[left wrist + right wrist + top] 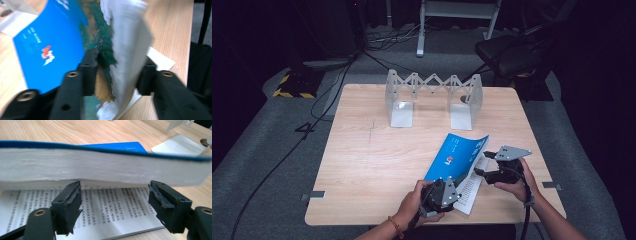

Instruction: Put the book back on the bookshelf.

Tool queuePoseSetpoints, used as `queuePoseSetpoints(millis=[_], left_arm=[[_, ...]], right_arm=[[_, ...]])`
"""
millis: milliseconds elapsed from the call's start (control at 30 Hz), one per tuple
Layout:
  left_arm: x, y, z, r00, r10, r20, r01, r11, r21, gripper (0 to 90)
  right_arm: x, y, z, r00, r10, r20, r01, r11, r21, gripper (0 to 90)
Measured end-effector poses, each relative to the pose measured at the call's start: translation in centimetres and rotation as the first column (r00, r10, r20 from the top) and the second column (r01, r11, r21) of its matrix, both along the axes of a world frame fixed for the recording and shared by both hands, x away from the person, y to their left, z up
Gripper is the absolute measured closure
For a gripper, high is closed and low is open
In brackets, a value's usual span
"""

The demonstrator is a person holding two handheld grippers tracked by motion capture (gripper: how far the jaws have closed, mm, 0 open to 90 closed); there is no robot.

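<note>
Left gripper (447, 192) is sitting at the near edge of the bench (362, 165), the person's left hand (414, 202) wrapping it from below, wrist angling in from the bottom. Its jaws are standing apart, straddling the lifted block of pages of the book (459, 160); the left gripper view is blurred, so contact with the paper cannot be told. That view is showing the blue cover (47, 50) curling off to the left and a painted inner page under it, which the high view is not resolving.

Right gripper (492, 172) is lying just to the right of the book, right hand (514, 182) holding it from behind, forearm running in from the bottom right corner. The right gripper view is showing its jaws wide open, both pads (68, 203) low over a printed page (110, 210) lying flat, with the thick page block (100, 170) arching just above them. The print is visible only as fine rows.

The book is lying half open at the near right part of the bench, cover bowing upward.

Farther back, a folding metal bookend rack (433, 95) is standing near the far edge, well apart from the book. Behind the bench a dark chair (507, 52) is standing on grey floor.
</note>
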State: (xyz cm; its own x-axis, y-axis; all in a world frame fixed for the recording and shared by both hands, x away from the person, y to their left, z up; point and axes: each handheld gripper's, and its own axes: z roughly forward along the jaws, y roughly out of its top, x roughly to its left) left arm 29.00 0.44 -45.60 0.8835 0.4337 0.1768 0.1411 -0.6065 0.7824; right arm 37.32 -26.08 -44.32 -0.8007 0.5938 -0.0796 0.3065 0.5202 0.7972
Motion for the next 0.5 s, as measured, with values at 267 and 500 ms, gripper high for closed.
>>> queuePoseSetpoints(millis=[267, 500], left_arm=[[1.5, 3.2, 1.4, 0.9997, -0.014, -0.019, 0.013, 0.9987, -0.05, 75.6], [2.9, 6.5, 1.7, 0.9978, -0.05, -0.043, 0.048, 0.9978, -0.046, 75.2]], right_arm=[[-0.4, -1.6, -0.2, 0.9993, 0.031, -0.019, -0.03, 0.998, 0.052, 29.6], [-1.3, -1.6, 1.5, 0.9912, 0.118, 0.06, -0.123, 0.988, 0.091, 35.3]])
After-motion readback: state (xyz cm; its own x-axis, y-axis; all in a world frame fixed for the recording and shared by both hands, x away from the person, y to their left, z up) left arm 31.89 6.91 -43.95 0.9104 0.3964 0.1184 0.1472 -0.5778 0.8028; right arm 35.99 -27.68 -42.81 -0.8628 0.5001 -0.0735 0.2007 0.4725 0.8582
